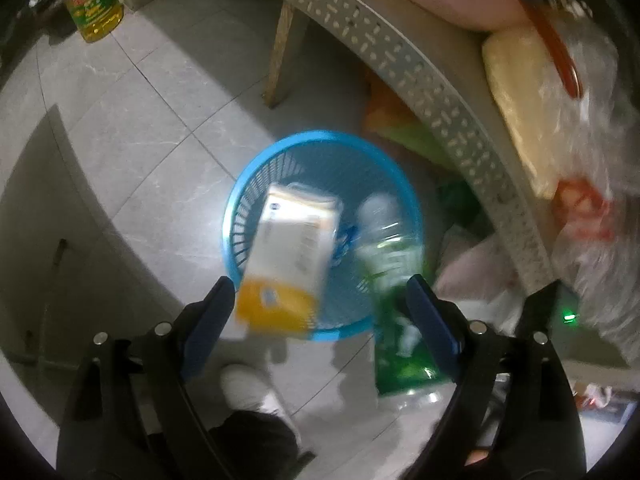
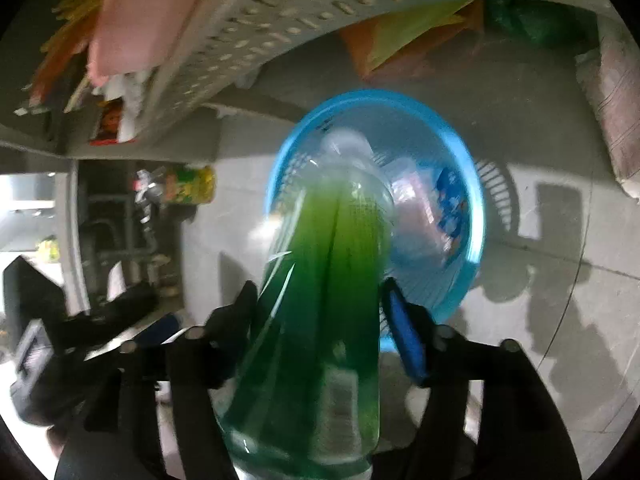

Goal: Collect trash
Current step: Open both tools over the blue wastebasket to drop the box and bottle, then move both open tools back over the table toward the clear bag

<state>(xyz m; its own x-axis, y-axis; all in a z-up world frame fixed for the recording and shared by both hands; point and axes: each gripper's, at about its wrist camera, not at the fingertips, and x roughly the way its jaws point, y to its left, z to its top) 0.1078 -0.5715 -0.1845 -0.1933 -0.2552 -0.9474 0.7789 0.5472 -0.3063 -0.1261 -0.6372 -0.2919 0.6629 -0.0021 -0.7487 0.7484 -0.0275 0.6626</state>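
While the left gripper (image 1: 320, 304) gaped, released, a box (image 1: 290, 264) hung over the basket (image 1: 240, 200) at its 7 o'clock rim; it might tip out. Right gripper (image 2: 320, 312) clenched a green bottle (image 2: 320, 300), neck over the basket; a late release could miss.

Black plastic gripper frames, both alike. On the left gripper (image 1: 320, 300), two long blue-padded fingers (image 1: 212, 316) with round silver screw heads along the black arms. On the right gripper (image 2: 320, 312), a bright blue pad on one finger, dark bolts on the arms. Below, a white shoe (image 1: 248, 388) and dark trouser leg.
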